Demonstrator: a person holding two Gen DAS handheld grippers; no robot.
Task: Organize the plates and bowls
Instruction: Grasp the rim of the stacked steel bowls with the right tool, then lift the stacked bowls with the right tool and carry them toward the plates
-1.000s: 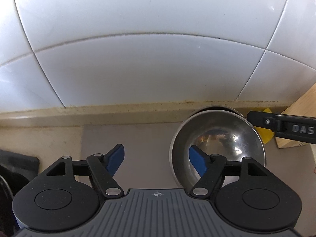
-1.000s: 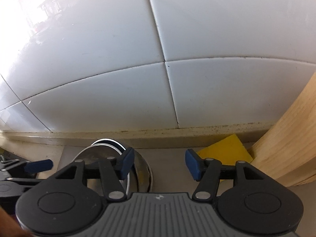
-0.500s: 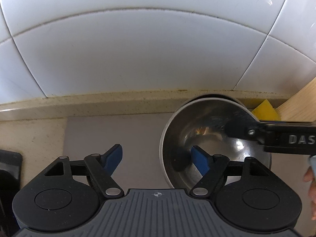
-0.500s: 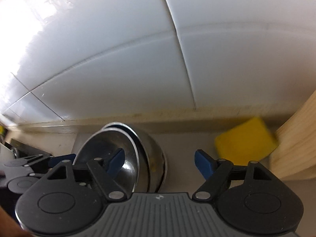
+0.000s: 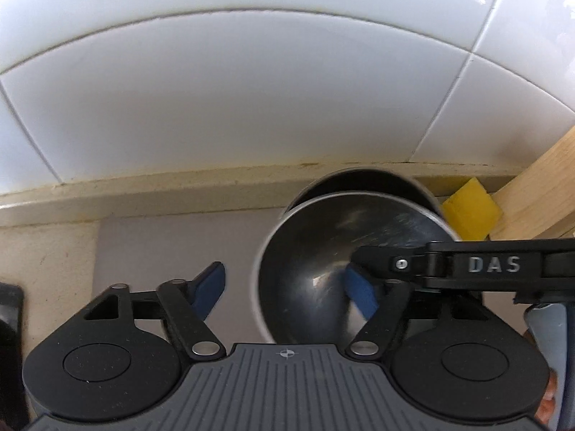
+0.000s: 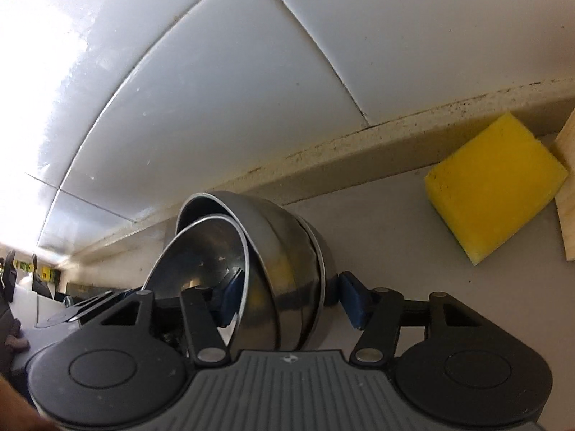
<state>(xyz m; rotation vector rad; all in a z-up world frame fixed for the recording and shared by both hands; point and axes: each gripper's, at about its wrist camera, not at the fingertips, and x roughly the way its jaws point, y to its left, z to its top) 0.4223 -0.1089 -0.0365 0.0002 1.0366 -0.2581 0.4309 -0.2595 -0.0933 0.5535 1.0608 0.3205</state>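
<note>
The right gripper swung in from three o'clock, jaws spread astride the nested bowls; left gripper, jaws spread, straddled the rim. Grasp looked imminent.

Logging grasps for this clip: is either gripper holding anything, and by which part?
Nothing is held. The left gripper and right gripper are both open, each straddling a side wall of the nested steel bowls without clamping.
</note>
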